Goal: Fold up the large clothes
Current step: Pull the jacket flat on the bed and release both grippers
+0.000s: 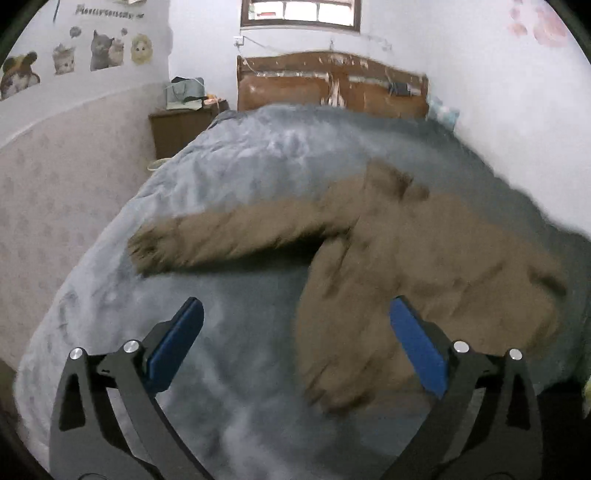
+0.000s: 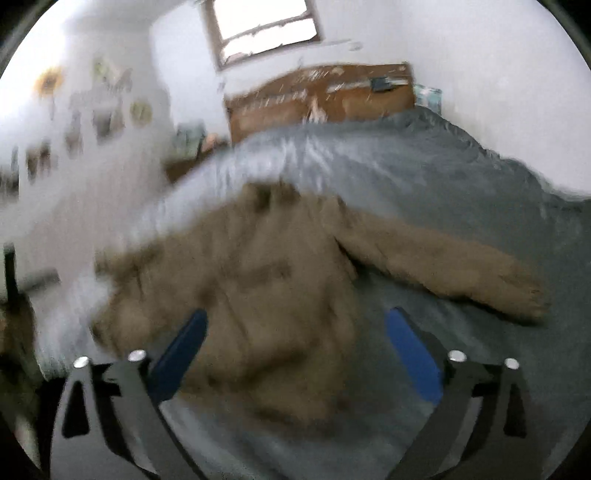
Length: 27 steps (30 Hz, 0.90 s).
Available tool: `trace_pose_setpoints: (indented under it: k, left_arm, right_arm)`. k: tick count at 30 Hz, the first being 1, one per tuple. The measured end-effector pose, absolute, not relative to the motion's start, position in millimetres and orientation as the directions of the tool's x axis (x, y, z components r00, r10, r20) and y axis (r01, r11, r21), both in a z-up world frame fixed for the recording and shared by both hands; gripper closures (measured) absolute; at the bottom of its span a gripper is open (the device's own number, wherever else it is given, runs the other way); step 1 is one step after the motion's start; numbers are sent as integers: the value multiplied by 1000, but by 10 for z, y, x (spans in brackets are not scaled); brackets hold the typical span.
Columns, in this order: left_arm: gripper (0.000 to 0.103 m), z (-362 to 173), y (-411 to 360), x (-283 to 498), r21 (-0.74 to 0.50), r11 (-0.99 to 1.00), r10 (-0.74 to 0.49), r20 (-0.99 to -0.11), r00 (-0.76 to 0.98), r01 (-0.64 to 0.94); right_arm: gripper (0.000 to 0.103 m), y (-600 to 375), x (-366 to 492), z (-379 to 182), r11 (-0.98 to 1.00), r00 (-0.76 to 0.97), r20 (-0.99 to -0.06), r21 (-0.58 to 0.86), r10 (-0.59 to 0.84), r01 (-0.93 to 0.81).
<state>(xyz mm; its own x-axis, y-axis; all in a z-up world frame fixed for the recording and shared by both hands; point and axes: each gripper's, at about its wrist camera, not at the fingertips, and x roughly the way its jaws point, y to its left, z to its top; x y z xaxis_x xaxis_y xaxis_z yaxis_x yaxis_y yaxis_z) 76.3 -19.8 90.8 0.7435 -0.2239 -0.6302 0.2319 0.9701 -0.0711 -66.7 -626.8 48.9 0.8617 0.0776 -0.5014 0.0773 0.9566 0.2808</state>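
Observation:
A brown fuzzy coat (image 1: 417, 273) lies spread on the grey-blue bedcover (image 1: 236, 177). In the left wrist view one sleeve (image 1: 229, 238) stretches out to the left and the body fills the right side. My left gripper (image 1: 295, 314) hangs above the coat's lower left edge, jaws wide apart, nothing between the blue pads (image 1: 177, 339). In the blurred right wrist view the coat (image 2: 258, 288) lies ahead with its other sleeve (image 2: 450, 269) reaching right. My right gripper (image 2: 295, 325) is open over the coat's lower part, holding nothing.
A worn wooden headboard (image 1: 332, 85) stands at the far end under a window (image 1: 299, 14). A brown nightstand (image 1: 181, 125) with clutter sits left of the bed. Animal stickers (image 1: 107, 50) cover the left wall. The bed's near edge drops off at the lower right (image 1: 569, 398).

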Motion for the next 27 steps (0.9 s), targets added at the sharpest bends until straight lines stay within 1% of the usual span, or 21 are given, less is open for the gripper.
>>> trace_pose_setpoints:
  k: [1,3,4,6,7,9,10,11,13,15,16,18,19,20,22,23,27]
  left_arm:
    - [3,904,-399,909,-69,974,-209,-634,745,215]
    - [3,907,-788,1219,-89,973,-221,-640,736,214]
    - [3,886,-937,1348,-98,972,-223,-656,721,212]
    - [3,770,-1270,1598,-118,968,-243,-676,696,224]
    - [3,728,-1360,1667,-120,966,-248,-690,680,231]
    - [3,398,-1723,1877,-87,968,-224,-717,661,233]
    - [3,311,-1759,1913,-83,969,-219,-729,648,235]
    - [3,187,-1811,1984,-89,970,-216,-746,630,227]
    - [3,43,-1875,2084,-112,969,-226,-753,617,218]
    - [3,-6,-1860,2151,-72,980,-175,-745,643,184]
    - [3,-131,-2008,2234,-45,984,-150,-740,656,175]
    - [3,-251,-2100,2346,-18,984,-129,-748,652,175]
    - [3,-264,-2098,2389,-25,984,-135,-755,641,179]
    - [3,-248,-2081,2420,-36,982,-150,-754,640,188]
    - [3,-224,-2043,2470,-47,983,-153,-739,656,176]
    - [3,-230,-2011,2502,-54,984,-153,-733,662,167]
    - [3,-314,-1908,2651,-91,986,-160,-736,658,139]
  right_arm:
    - [3,-6227,-456,548,937,878,-473,336,77,98]
    - [3,-6141,-86,610,906,899,-433,403,66,128]
    - [3,-6094,68,614,894,903,-426,424,58,142]
    - [3,-5968,478,554,869,902,-430,463,49,174]
    - [3,-5906,695,479,865,892,-449,464,44,191]
    - [3,-5836,973,319,871,873,-486,449,52,198]
    - [3,-5823,1051,252,883,865,-500,427,49,197]
    - [3,-5858,1112,147,901,846,-533,371,9,225]
    - [3,-6019,1097,5,908,830,-554,316,-57,273]
    - [2,-6328,986,-191,903,774,-600,190,-204,386]
    - [3,-6455,946,-303,902,739,-628,133,-244,411]
    - [2,-6656,854,-483,909,700,-654,45,-287,415]
    - [2,-6739,816,-553,906,676,-663,-7,-321,424]
    - [3,-6877,753,-694,896,629,-677,-105,-382,431]
    - [2,-7075,639,-847,880,585,-681,-197,-439,432]
    - [3,-7223,569,-958,857,546,-678,-269,-492,439]
    - [3,-7575,408,-1076,790,459,-658,-381,-596,480]
